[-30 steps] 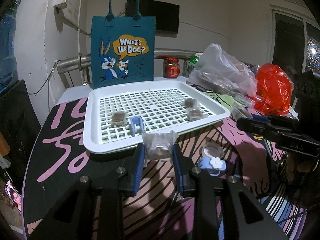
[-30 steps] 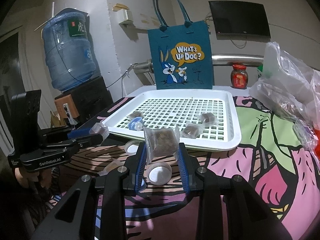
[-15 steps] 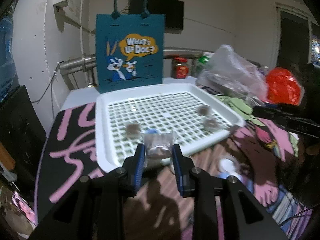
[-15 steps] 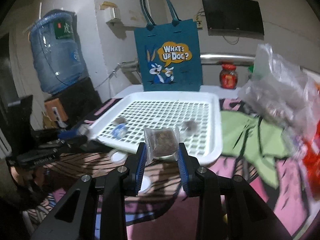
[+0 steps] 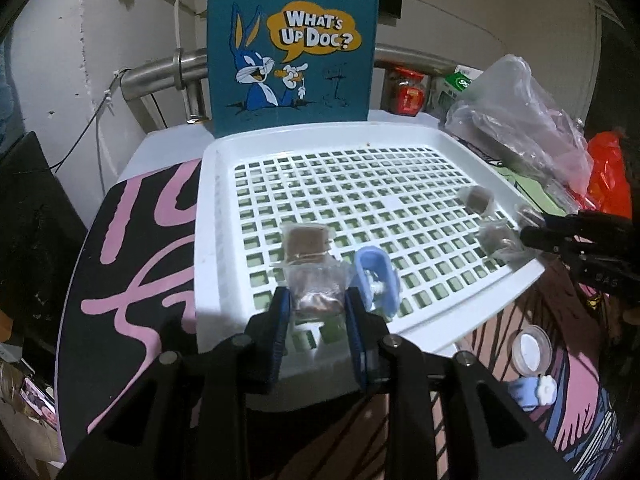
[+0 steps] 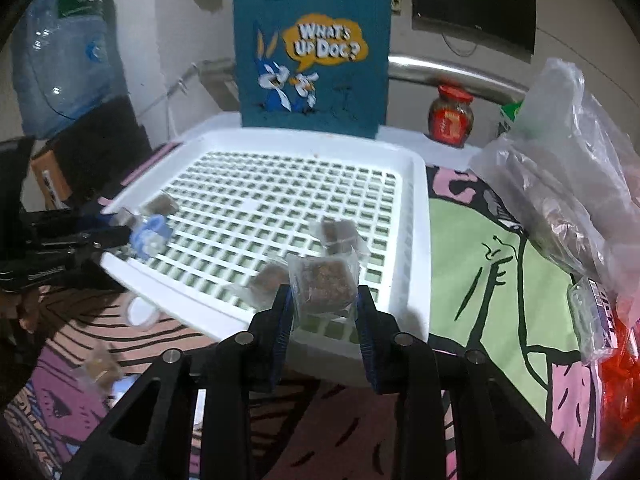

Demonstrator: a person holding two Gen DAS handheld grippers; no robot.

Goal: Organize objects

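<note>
Two black hand-held grippers with blue finger pads each clamp a small clear plastic packet holding a brown square block. The left gripper [image 5: 317, 312] pinches its crinkled packet [image 5: 316, 288] over the near left part of a white plastic grid tray [image 5: 212, 200], and the right gripper [image 6: 323, 312] pinches its packet [image 6: 323, 284] over the tray's near right corner. Three more such wrapped brown blocks lie loose on the tray floor: one [image 5: 306, 242] just beyond the left gripper's packet, and two on the right side, one [image 5: 476, 200] farther back and one [image 5: 498, 240] nearer the front rim. A pale blue plastic clip [image 5: 378, 280] lies in the tray just right of the left gripper's packet. In front of the tray, a round clear lidded pot [image 5: 530, 350] and a small blue piece with a white flower [image 5: 534, 392] lie on the table's pink and black cartoon-print cloth [image 5: 132, 280]. Behind the tray stands a teal felt tote bag [image 5: 292, 48] showing a blue rabbit and the words "WHAT'S UP DOC?". To its right stand a red-labelled jar [image 6: 451, 118], a crumpled clear plastic bag [image 6: 568, 184] and a red plastic bag [image 5: 610, 176]. A blue water-cooler bottle [image 6: 60, 52] with a green label, its writing too blurred to read, stands at the left.
</note>
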